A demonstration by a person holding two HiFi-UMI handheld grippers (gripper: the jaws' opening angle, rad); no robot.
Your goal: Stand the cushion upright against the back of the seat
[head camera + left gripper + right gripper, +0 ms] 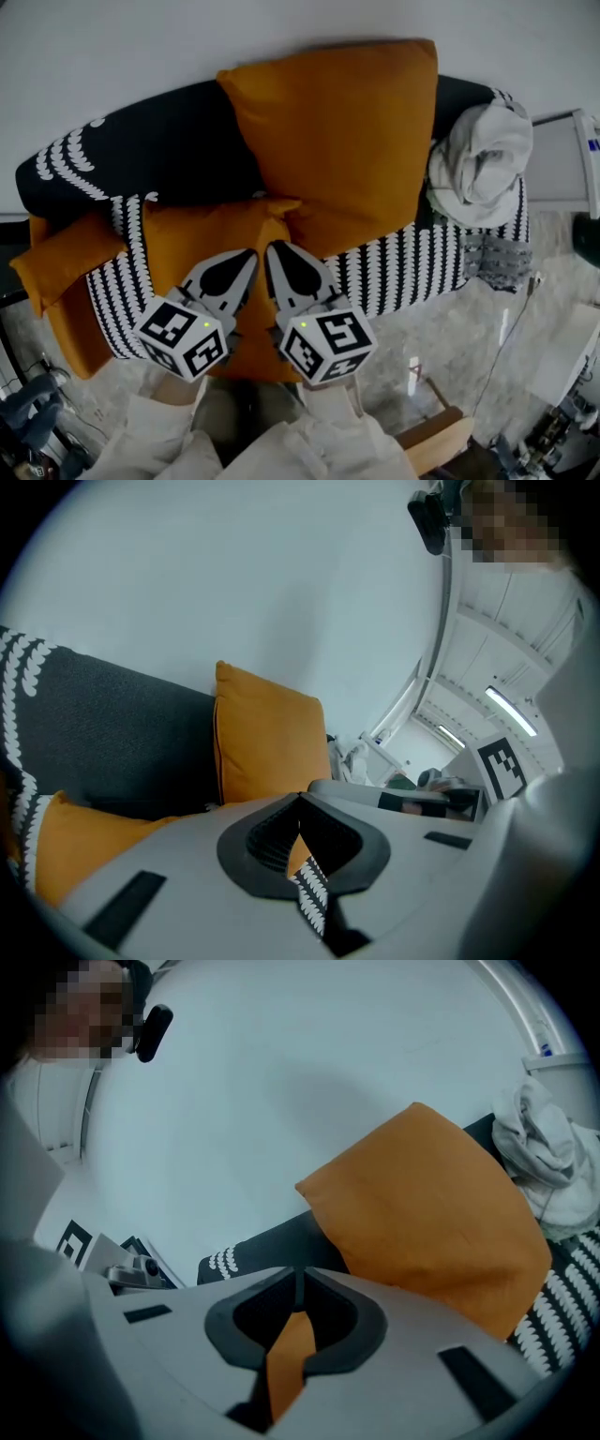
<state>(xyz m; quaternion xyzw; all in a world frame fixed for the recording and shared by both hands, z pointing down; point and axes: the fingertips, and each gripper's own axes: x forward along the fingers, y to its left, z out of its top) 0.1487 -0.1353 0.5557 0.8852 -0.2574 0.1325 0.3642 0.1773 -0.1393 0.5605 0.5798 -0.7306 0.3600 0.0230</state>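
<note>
Standing upright on the seat, the large square orange fabric cushion is leaning against the sofa's dark charcoal backrest and the pale wall behind it, with its top edge rising above the backrest. A black-and-white patterned throw is covering the seat beneath it. A second, flatter orange cushion is lying on the seat in front and to the left, one corner meeting the upright cushion's lower edge. A third orange cushion is hanging at the seat's left end. A crumpled white cloth bundle is sitting at the right end, just beside the upright cushion. The left gripper and the right gripper are hovering side by side over the flat cushion, both pointing toward the backrest and apart from the upright cushion. Each gripper is showing its jaws closed tip to tip, with nothing clamped between them. Through the opening behind the closed tips, orange fabric is showing in both gripper views, joined by a strip of patterned throw in the left gripper view. The person's pale sleeves are showing behind the marker cubes.
</note>
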